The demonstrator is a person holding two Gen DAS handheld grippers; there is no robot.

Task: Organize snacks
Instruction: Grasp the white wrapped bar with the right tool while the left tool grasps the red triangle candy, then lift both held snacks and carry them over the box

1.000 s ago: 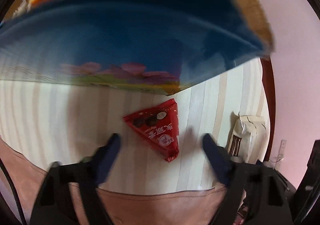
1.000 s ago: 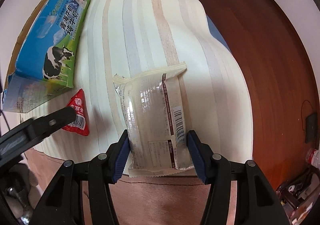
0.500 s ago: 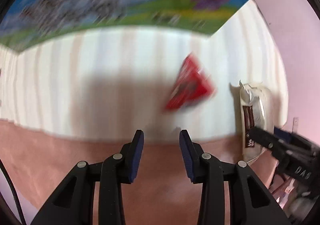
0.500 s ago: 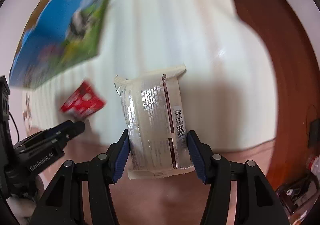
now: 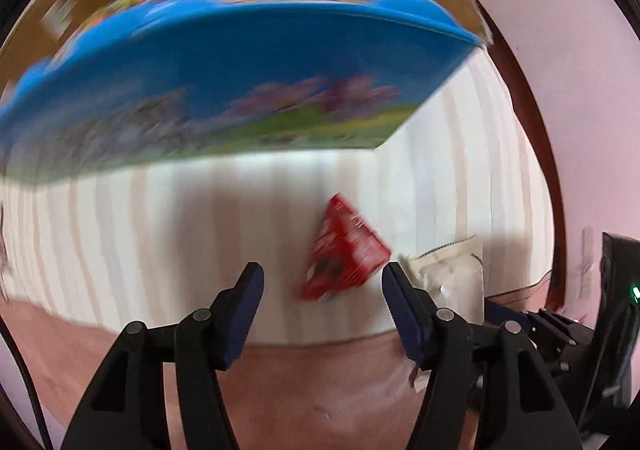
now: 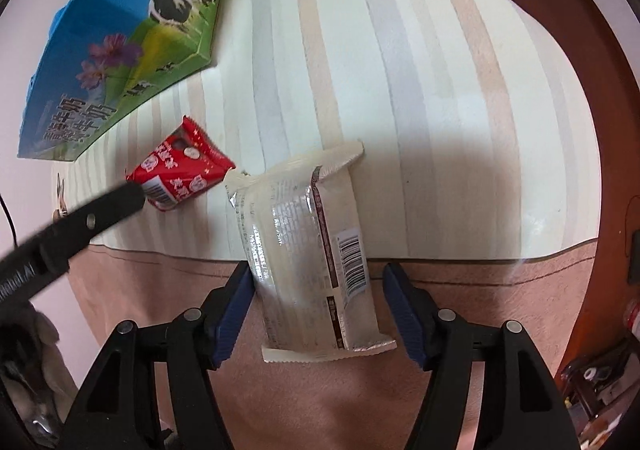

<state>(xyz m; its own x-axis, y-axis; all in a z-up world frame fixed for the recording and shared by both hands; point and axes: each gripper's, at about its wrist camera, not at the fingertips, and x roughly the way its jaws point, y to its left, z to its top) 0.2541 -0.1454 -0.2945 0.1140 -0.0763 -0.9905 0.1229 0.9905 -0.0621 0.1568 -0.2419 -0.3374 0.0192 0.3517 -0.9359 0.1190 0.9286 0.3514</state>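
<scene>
**Both packets let go beside the box**

My right hand-held gripper [image 6: 318, 306] has just been opening: a moment ago its blue pads pinched the cream foil snack packet with the barcode [image 6: 310, 250], and now the left pad only grazes the wrapper while the right one stands clear, so the packet lies released at lower centre of the frame, half on the striped cream cloth [image 6: 420, 90].

My left hand-held gripper [image 5: 322, 302] has just been opening too, after shutting on nothing; its jaws stand apart and empty above the red triangular snack packet [image 5: 344, 254], which lies just beside the cream one.

The blue-and-green cow-printed carton box [image 6: 132, 34], upper left, already holds colourful snacks. I judge both packets still need boxing.
</scene>
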